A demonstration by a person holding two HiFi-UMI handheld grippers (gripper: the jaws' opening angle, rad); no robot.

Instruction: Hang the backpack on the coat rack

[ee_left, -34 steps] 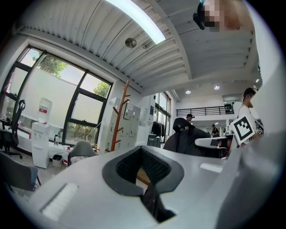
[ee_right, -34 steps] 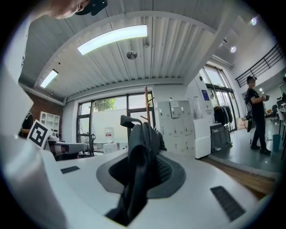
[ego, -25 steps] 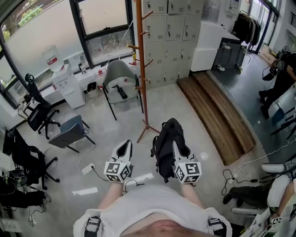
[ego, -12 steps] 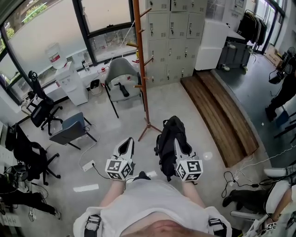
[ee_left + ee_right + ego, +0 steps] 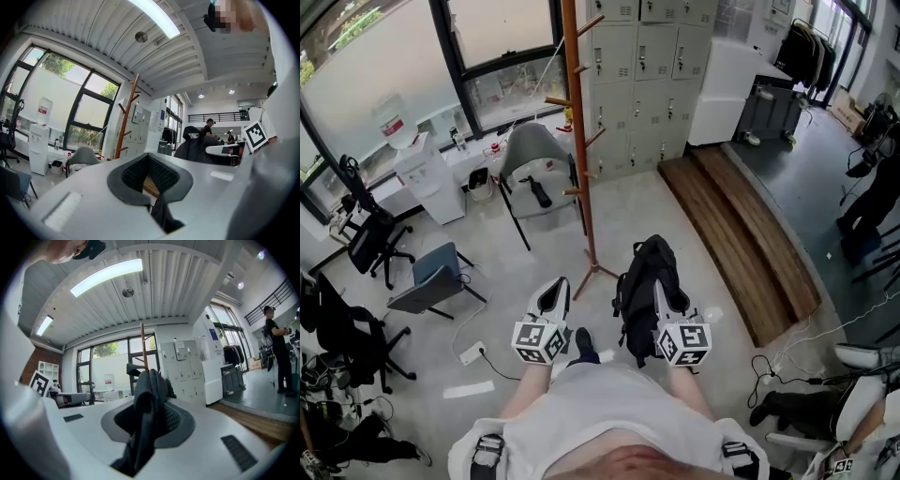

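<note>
The person has stepped forward: a shoe (image 5: 582, 343) now shows between the grippers, and the coat rack (image 5: 578, 141) stands nearer, ahead of both sets of fingers. The right gripper (image 5: 658, 298) pinches the top strap of the backpack (image 5: 639, 281), which hangs below its fingers. The left gripper (image 5: 551, 292) is closed with nothing in it. The bag hangs from a thin pinch, so a swing could work the strap loose. It could also strike the pole and rock the rack, or miss a peg (image 5: 592, 136).
</note>
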